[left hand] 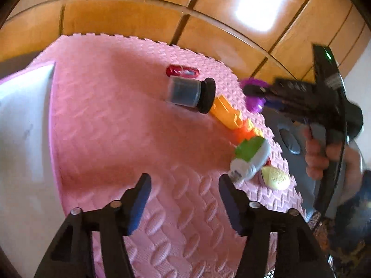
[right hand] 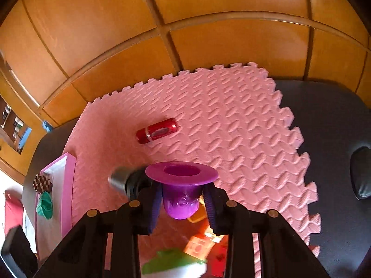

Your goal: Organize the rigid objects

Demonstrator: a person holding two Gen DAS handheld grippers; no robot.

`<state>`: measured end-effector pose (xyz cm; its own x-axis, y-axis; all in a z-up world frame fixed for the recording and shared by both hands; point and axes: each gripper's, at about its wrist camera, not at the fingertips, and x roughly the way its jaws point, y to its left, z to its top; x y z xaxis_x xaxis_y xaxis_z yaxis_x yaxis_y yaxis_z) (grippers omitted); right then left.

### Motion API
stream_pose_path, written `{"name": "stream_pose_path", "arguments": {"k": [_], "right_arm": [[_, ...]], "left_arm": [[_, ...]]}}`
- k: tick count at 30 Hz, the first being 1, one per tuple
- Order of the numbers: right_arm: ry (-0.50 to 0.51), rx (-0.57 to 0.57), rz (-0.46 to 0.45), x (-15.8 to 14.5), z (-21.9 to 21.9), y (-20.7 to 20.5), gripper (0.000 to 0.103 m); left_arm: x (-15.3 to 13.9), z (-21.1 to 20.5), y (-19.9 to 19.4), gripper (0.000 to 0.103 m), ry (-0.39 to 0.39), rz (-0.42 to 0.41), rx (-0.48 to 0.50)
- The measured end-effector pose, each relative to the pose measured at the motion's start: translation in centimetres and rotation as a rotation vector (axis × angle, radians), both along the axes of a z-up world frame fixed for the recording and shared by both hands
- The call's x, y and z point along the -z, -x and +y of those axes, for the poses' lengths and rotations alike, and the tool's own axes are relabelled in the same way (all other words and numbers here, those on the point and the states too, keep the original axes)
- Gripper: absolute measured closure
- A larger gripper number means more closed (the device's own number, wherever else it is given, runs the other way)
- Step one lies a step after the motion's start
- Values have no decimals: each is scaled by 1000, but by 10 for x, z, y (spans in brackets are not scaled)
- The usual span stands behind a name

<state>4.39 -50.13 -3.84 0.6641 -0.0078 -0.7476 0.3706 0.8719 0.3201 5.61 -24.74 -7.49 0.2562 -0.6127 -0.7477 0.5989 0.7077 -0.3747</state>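
Right wrist view: my right gripper [right hand: 183, 202] clamps a purple cup [right hand: 180, 199] by its body, both pads pressed to its sides, wide brim up and above the fingertips. Cup is lifted off the pink foam mat [right hand: 243, 125]. Behind it a red tube [right hand: 157, 131] lies on its side on the mat, well apart. A clear jar with a black cap [right hand: 126, 181] lies just left of the cup, partly hidden. At far left a pink tray [right hand: 68, 185] holds a green funnel-shaped piece [right hand: 45, 205] and a brown spiky piece [right hand: 42, 184].

Left wrist view: my left gripper [left hand: 183, 199] stands open over bare mat, nothing between its fingers. A green and grey toy [left hand: 249, 159] lies just beside the right fingertip, blurred. An orange block toy [left hand: 229, 113] runs from it toward the jar. A yellowish oval [left hand: 274, 177] sits near the mat edge.
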Motion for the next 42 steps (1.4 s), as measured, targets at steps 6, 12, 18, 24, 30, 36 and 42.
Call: {"name": "stream_pose_path", "arguments": {"k": [6, 12, 18, 24, 30, 36, 42], "right_arm": [[-67, 39, -59, 8, -24, 18, 70], [-117, 68, -80, 15, -38, 24, 70], [-118, 68, -113, 8, -40, 27, 70], [-99, 66, -123, 3, -38, 26, 70], [-96, 72, -134, 0, -39, 27, 70], [-77, 78, -132, 0, -39, 27, 70], [-60, 88, -125, 1, -40, 28, 70]], "left_arm": [[-18, -13, -24, 7, -46, -48, -35], [-31, -49, -57, 0, -79, -95, -29], [-24, -77, -93, 0, -74, -9, -87], [-21, -107, -112, 0, -105, -12, -123], [-6, -130, -129, 1, -150, -26, -144], [5, -132, -129, 34, -163, -38, -120], [3, -109, -105, 34, -147, -54, -88]]}}
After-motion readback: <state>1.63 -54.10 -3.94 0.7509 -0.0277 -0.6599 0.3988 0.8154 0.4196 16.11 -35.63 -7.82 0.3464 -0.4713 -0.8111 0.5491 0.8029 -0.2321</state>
